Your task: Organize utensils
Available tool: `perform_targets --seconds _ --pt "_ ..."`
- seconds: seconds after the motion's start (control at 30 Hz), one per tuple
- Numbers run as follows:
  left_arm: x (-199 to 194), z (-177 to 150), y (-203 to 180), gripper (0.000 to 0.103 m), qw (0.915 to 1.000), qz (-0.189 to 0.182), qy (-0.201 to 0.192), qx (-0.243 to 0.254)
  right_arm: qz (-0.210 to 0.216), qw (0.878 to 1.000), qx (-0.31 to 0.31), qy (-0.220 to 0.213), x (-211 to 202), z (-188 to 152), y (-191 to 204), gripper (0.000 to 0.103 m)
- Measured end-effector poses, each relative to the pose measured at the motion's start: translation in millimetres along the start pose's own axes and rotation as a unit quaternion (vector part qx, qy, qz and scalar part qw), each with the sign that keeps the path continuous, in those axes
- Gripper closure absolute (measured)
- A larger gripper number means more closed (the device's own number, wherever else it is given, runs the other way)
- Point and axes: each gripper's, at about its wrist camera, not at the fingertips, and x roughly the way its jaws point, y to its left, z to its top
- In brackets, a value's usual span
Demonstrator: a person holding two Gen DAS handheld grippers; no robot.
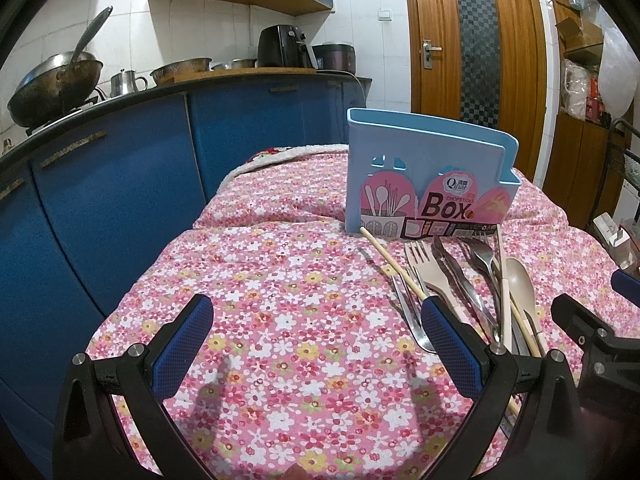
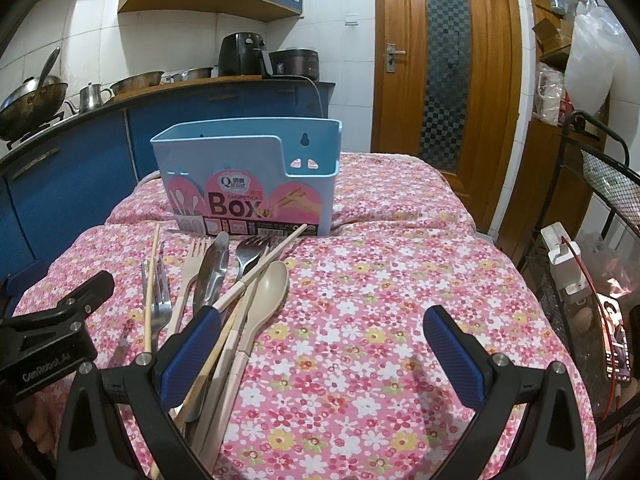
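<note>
Here, both tools [image 1: 316, 332] [image 2: 322, 344] wide apart, empty.

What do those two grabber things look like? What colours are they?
Both are made of black plastic. The left gripper and the right gripper each have two curved black arms ending in fingers faced with bumpy blue pads. Small silver bolts sit at the joints. White lettering on the side of the left one reads roughly "GenRobot.AI". No cables or sleeves show.
</note>
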Motion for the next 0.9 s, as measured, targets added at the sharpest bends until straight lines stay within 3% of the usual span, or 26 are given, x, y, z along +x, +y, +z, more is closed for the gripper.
perform_targets --seconds 0.17,0.37,0.5,0.6,0.77,0.9 --pt "3 6 1 0.0 1.0 -0.005 0.007 0.005 0.008 1.0 -0.008 0.0 -2 4 -1 0.0" --pt "0 22 -2 0.0 0.9992 -0.019 0.016 0.03 0.053 0.998 -0.01 0.018 -2 16 -10 0.001" --pt "9 30 -8 0.004 0.9965 -0.051 0.053 0.041 0.063 0.996 -0.032 0.048 5 21 -13 0.012" --pt "19 33 -13 0.014 0.9938 -0.068 0.078 0.04 0.08 0.993 -0.04 0.073 9 23 -14 0.017" --pt "35 38 -22 0.045 0.9881 -0.095 0.111 0.047 0.1 0.988 -0.033 0.113 19 27 -17 0.025" --pt "50 44 -26 0.057 0.9802 -0.127 0.148 0.036 0.101 0.984 -0.026 0.141 30 30 -21 0.034"
